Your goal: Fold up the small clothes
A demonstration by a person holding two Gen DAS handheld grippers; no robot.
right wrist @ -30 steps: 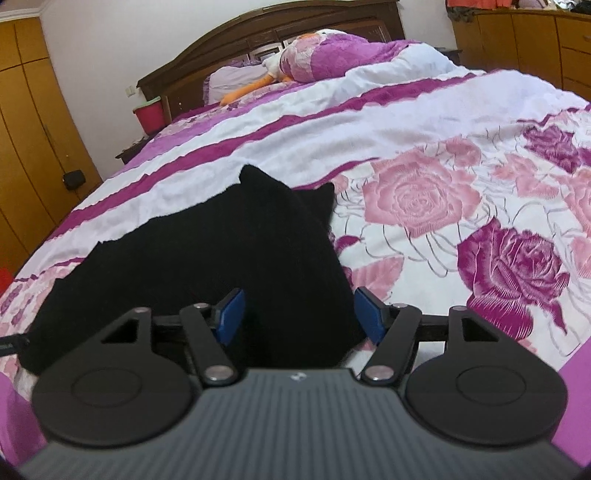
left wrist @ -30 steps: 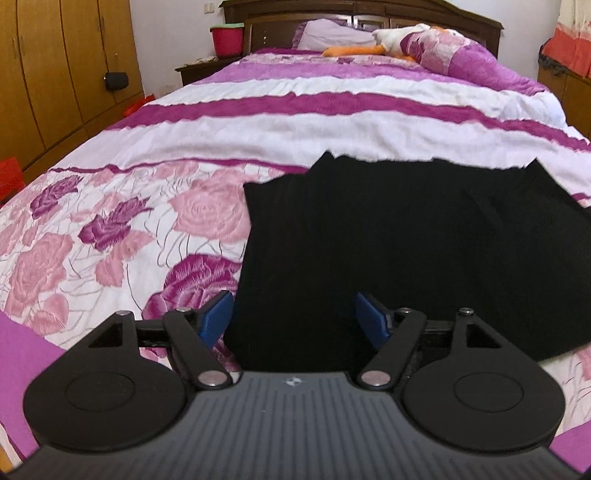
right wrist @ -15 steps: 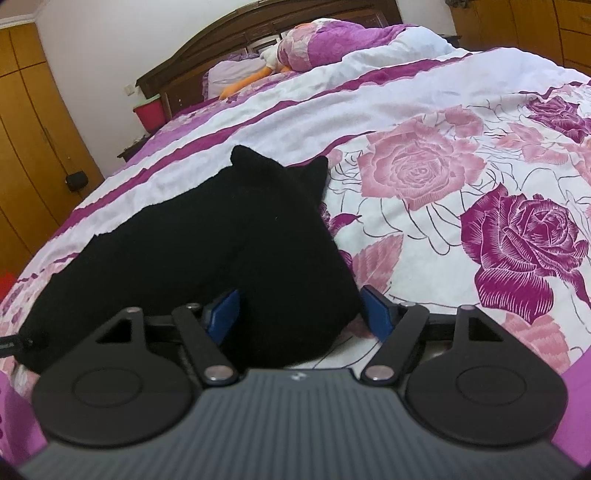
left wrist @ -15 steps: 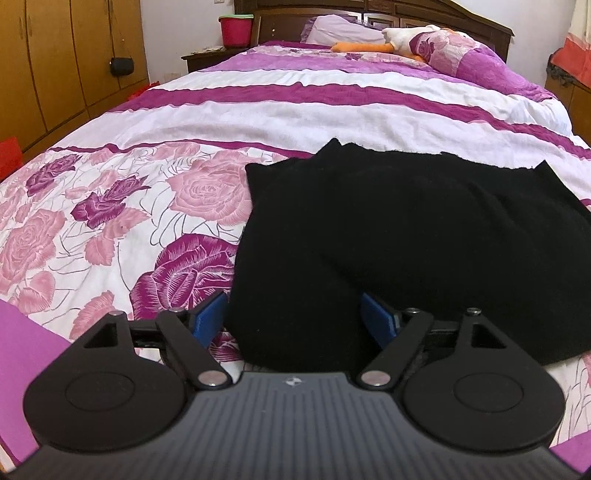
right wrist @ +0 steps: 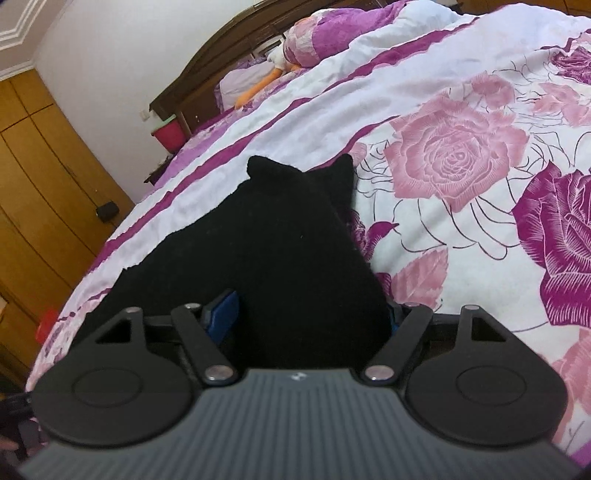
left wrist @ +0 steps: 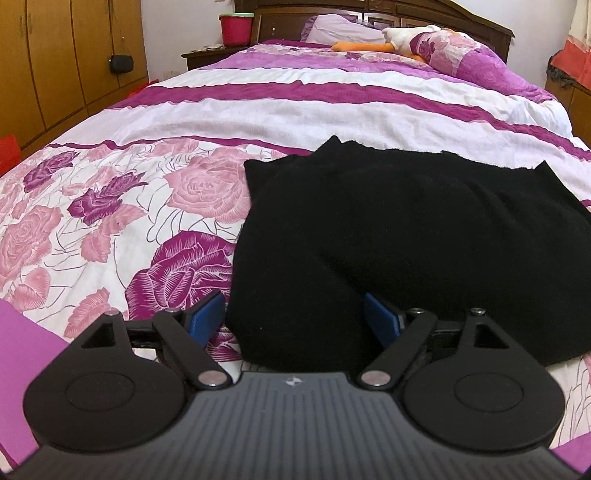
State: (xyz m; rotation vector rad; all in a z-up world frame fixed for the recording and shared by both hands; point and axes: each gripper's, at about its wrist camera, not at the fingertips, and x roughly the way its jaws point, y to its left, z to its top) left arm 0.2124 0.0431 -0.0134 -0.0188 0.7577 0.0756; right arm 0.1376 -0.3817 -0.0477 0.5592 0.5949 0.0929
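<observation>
Open bedspread (left wrist: pixel 110 221) lies flat and bare to the left of the black garment (left wrist: pixel 406 229), giving the left gripper (left wrist: pixel 293 317) room to pass on that side. Its jaws stand apart with the garment's near fold bulging between them. On the right gripper (right wrist: pixel 314 314), black cloth fills the gap between the jaws; rose-print cover (right wrist: pixel 480 206) to its right is unobstructed. Beyond the garment, only pillows (left wrist: pixel 461 55) and a plush toy (left wrist: pixel 391 38) at the headboard (left wrist: pixel 369 11) block the way

left wrist: low, close, faces headboard (left wrist: pixel 384 11) | right wrist: low, tilted | shared: black garment (left wrist: pixel 388 236), bedspread (right wrist: pixel 461 155)
</observation>
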